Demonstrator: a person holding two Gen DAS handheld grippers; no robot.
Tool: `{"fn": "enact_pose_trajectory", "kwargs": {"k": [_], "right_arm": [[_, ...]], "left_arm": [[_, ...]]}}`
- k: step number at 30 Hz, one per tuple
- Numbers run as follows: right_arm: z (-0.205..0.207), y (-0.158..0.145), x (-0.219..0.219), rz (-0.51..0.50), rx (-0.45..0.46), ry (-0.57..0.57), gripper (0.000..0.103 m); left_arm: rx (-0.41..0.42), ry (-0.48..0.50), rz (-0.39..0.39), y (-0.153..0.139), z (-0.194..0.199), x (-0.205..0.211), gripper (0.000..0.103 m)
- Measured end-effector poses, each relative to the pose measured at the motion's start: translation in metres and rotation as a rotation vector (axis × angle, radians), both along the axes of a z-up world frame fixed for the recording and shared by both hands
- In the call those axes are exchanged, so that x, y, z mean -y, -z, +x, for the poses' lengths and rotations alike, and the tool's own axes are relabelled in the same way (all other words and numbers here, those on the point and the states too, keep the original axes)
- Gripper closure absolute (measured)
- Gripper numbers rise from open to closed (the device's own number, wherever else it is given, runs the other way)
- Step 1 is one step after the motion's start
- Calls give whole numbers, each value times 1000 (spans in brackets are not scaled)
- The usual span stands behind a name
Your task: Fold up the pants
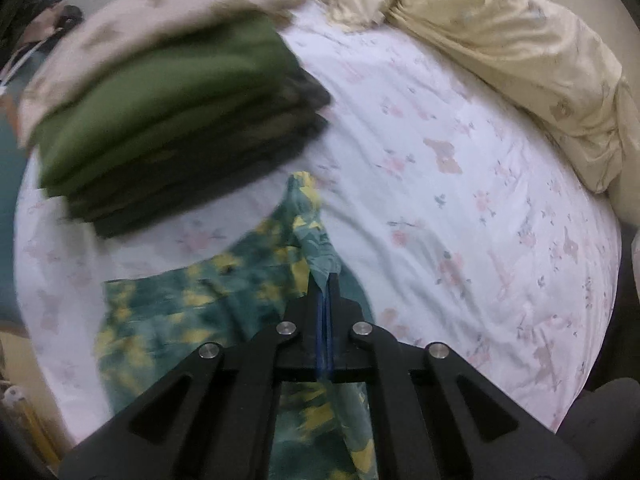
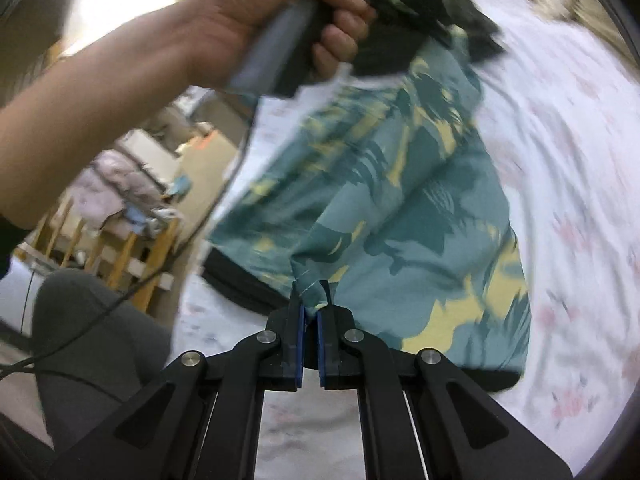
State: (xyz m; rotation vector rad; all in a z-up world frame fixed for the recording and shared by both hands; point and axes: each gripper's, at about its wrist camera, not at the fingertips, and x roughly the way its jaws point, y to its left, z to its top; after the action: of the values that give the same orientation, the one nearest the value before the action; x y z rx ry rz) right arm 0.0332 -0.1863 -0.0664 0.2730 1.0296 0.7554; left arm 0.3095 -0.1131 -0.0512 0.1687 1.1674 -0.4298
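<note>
Pants (image 1: 200,304), teal with yellow patches, are being held above the floral bedsheet (image 1: 460,200), pinched at one edge by the left gripper (image 1: 327,280) and at another hem by the right gripper (image 2: 310,292).

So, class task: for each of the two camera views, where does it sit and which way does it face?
Left wrist: rides the left claw, faces across the bedsheet toward the folded stack; only claw arms show.
Right wrist: rides the right claw, faces the left hand and room beyond.
Shared: the patterned pants, pinched by both.
</note>
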Motion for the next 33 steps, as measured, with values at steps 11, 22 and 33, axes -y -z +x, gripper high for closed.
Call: {"fn": "enact_pose_trajectory", "kwargs": {"k": [11,22,33], "right_arm": [[30,-36,-125,15,65,-199,99],[40,6,-191,-86,-9,-296,100],[46,15,-211,-142,-8,-260,100]], "left_arm": [[23,-126,125,8,31,-124,103],[-51,-177,235,94,36,-177,103],[15,-300,91,44,-37,-251,23]]}}
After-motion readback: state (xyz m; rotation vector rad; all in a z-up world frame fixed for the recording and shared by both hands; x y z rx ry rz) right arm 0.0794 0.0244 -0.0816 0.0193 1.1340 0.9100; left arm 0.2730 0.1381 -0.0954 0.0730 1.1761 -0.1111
